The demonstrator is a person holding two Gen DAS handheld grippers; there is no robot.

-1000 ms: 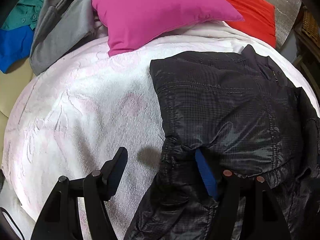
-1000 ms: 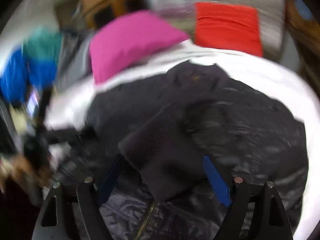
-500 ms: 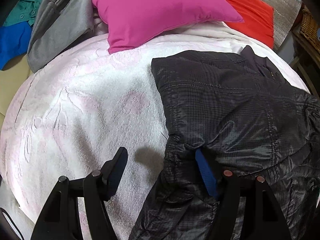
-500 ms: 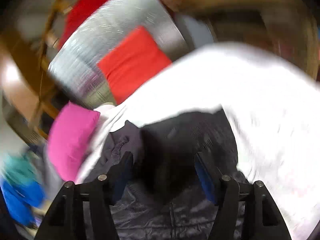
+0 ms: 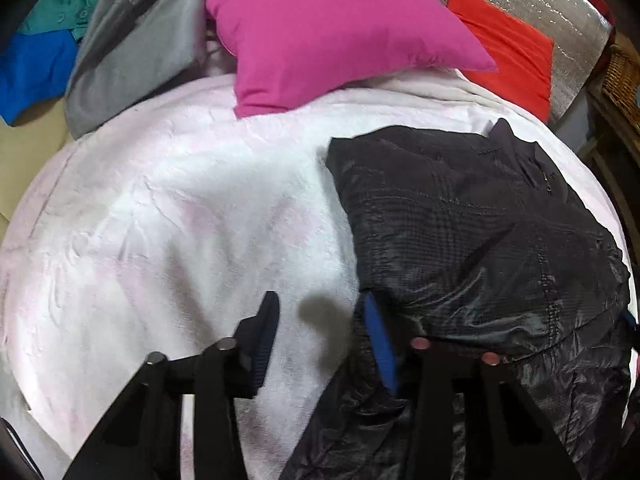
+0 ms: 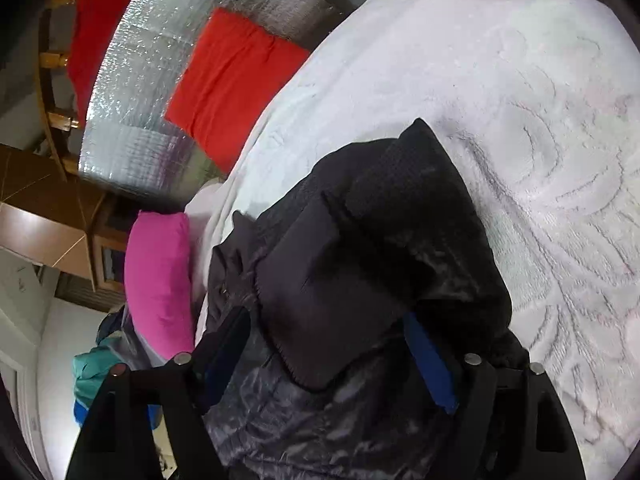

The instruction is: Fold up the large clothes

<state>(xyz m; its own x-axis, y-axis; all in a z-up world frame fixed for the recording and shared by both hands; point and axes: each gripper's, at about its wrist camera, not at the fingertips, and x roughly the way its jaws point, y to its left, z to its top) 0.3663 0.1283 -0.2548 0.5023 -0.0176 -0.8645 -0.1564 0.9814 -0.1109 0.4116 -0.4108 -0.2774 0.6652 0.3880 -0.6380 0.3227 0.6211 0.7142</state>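
Observation:
A black quilted jacket (image 5: 480, 232) lies on the right half of a white blanket (image 5: 160, 220) spread over a bed. My left gripper (image 5: 320, 300) hovers at the jacket's left lower edge. Its jaws are closing, with only blanket and a shadow between them, and the blue pad (image 5: 380, 344) rests against the jacket's edge. In the right wrist view, my right gripper (image 6: 326, 314) straddles a folded-over sleeve of the jacket (image 6: 360, 260). Its jaws are closing with that dark fabric between them, and the pads are not clearly pressing on it.
A pink pillow (image 5: 328, 28) and a red pillow (image 5: 508, 52) lie at the head of the bed against a silver foil panel (image 6: 140, 80). A grey garment (image 5: 136, 52) and blue and teal clothes (image 5: 40, 60) are piled at the far left. A wicker basket (image 5: 624, 76) stands at the right.
The left jaws have narrowed while that hand stayed put. The right gripper swept across the jacket and rolled, and its jaws have narrowed around the folded sleeve.

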